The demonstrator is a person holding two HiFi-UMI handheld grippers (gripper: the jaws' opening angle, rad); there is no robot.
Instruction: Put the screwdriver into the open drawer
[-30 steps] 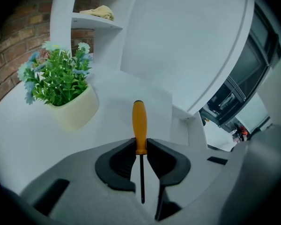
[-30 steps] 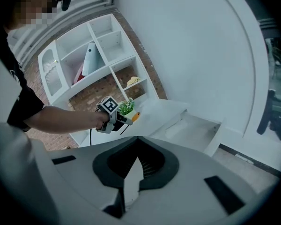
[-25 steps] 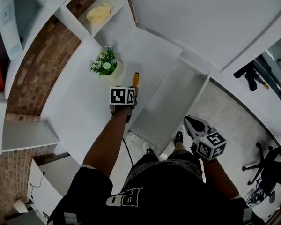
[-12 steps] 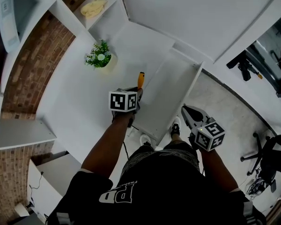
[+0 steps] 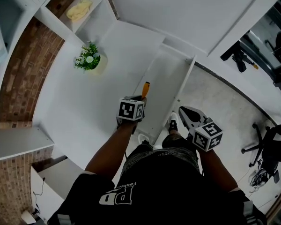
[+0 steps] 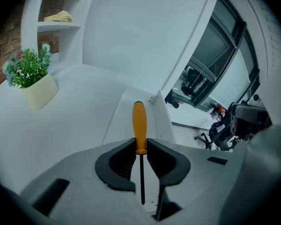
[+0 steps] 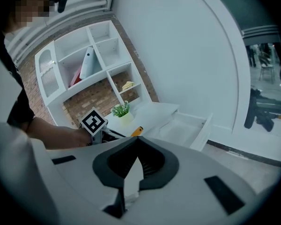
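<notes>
The screwdriver has an orange handle and a thin dark shaft. My left gripper is shut on it where the handle meets the shaft, with the handle pointing forward. In the head view the left gripper and the screwdriver hover at the left rim of the open white drawer. The drawer lies straight ahead below the handle and looks empty. My right gripper hangs to the right of the drawer front, over the floor. Its jaws meet at the tips with nothing between them.
A potted plant stands on the white counter left of the drawer. White shelves behind it hold a yellow cloth. A white wall runs behind the drawer. An office chair and black gear stand on the floor at right.
My left gripper has carried the screwdriver rightwards, away from the plant, to the drawer's left rim. The right gripper has hardly shifted.
</notes>
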